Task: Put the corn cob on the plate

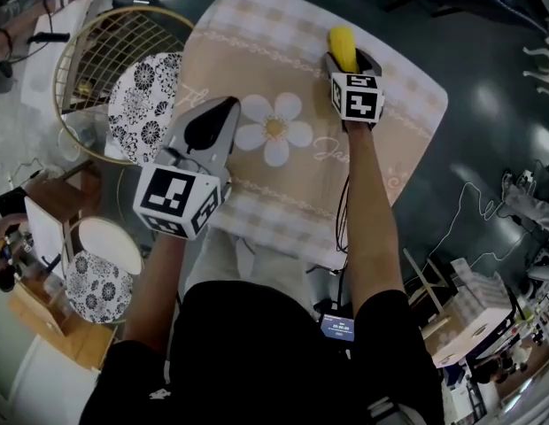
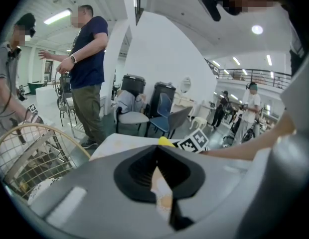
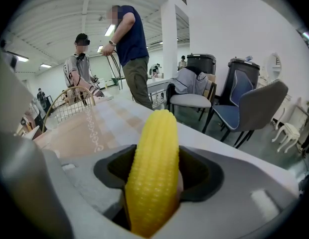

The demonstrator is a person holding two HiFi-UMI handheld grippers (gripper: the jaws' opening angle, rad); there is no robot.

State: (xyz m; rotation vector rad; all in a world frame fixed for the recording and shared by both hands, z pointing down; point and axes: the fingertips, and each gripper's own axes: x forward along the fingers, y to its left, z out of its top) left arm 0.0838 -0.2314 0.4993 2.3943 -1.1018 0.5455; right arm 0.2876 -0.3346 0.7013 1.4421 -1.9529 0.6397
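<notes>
A yellow corn cob (image 1: pixel 342 44) sticks out of my right gripper (image 1: pixel 351 62), which is shut on it above the far right part of the table. In the right gripper view the corn cob (image 3: pixel 153 178) fills the gap between the jaws, pointing forward. My left gripper (image 1: pixel 226 109) hovers over the table's left side, shut with nothing held; in its own view the left gripper (image 2: pixel 157 166) shows jaws meeting, and the cob's tip (image 2: pixel 166 142) peeks beyond. A black-and-white patterned plate (image 1: pixel 146 96) lies left of the left gripper, by the table's edge.
A beige tablecloth (image 1: pixel 292 184) with a daisy print covers the table. A gold wire basket (image 1: pixel 97 51) stands at the left beside the plate. Lower left, a wooden stand holds another patterned plate (image 1: pixel 97 286) and a white one (image 1: pixel 111 242). People and chairs stand beyond the table.
</notes>
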